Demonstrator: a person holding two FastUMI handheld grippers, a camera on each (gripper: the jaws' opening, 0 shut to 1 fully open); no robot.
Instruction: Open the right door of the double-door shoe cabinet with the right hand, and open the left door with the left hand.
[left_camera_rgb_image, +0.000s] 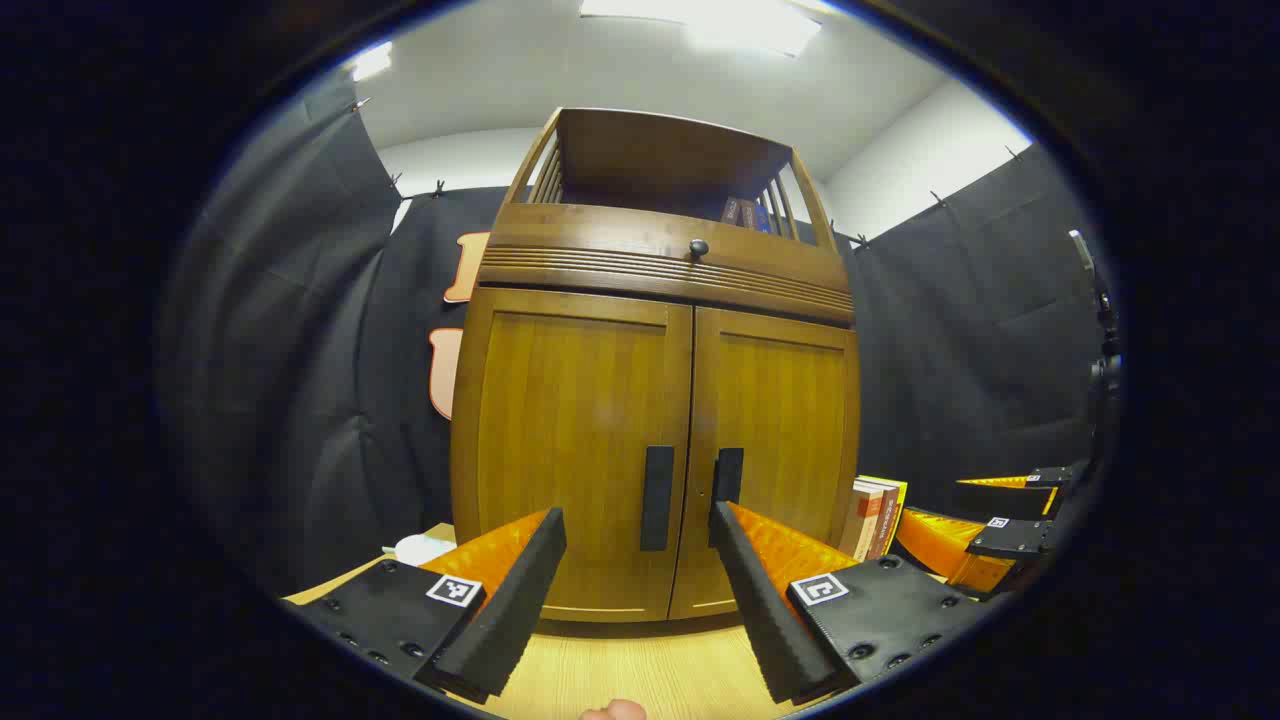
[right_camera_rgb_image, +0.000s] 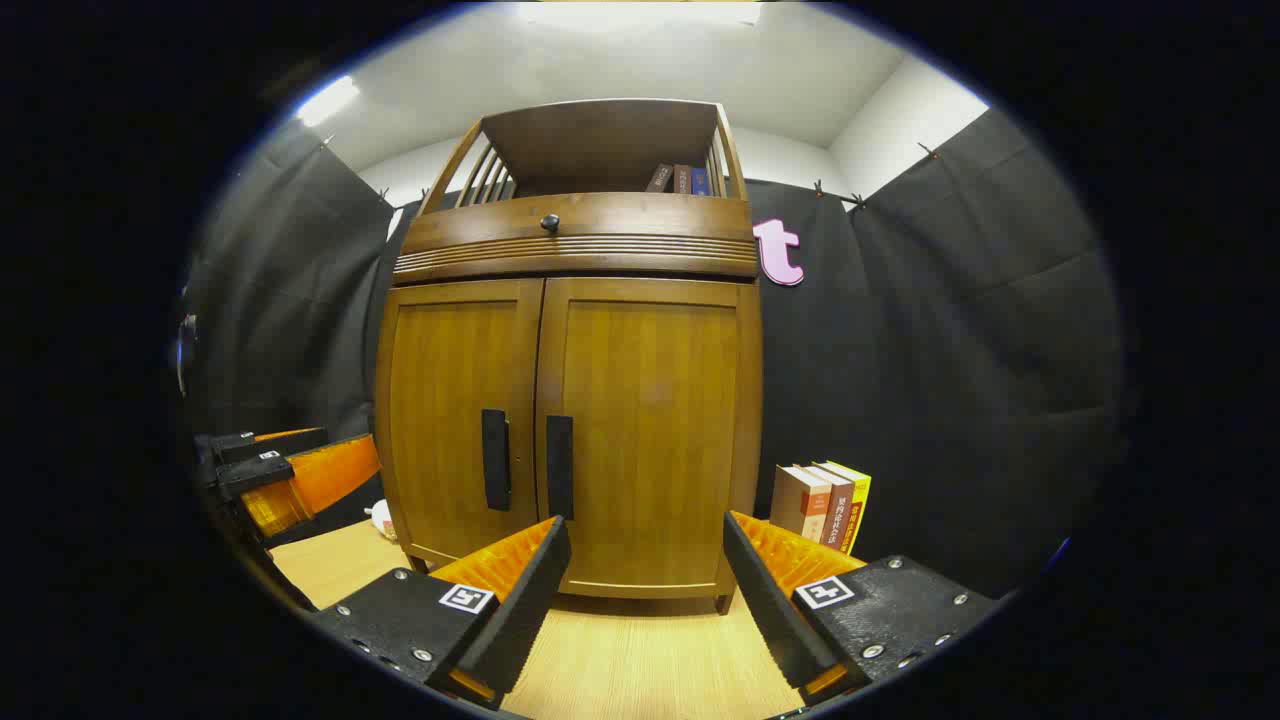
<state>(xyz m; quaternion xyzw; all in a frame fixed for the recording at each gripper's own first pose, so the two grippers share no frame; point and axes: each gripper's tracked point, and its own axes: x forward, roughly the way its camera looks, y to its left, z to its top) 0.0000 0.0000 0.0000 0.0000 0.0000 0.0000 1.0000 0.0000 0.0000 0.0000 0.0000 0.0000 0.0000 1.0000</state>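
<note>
Two doors front the shoe cabinet (left_camera_rgb_image: 655, 400), and both sit flush and closed. The cabinet stands on the light wooden worktop (left_camera_rgb_image: 640, 670), toward its back edge against the black cloth wall.

In the left gripper view, the left door (left_camera_rgb_image: 575, 450) and right door (left_camera_rgb_image: 780, 450) meet at a centre seam, each with a dark upright handle beside that seam: the left handle (left_camera_rgb_image: 657, 498) and the right handle (left_camera_rgb_image: 727, 490). Above the doors runs a ribbed drawer front with a small round knob (left_camera_rgb_image: 698, 247), and above that an open railed shelf holding a few books (left_camera_rgb_image: 748, 212).

The left hand-held gripper (left_camera_rgb_image: 637, 570) hangs in front of the doors with its fingers spread wide, grasping nothing, and apart from the cabinet. From this view the seam and both handles fall between its fingers.

In the right gripper view, the right hand-held gripper (right_camera_rgb_image: 645, 575) is likewise released, fingers wide and holding nothing, short of the right door. A row of upright books (right_camera_rgb_image: 822, 505) stands on the worktop just beside the cabinet's right side. The left hand-held gripper shows off to the left in this view, near the worktop's left edge, where a small white object (right_camera_rgb_image: 381, 520) lies beside the cabinet's left foot.
</note>
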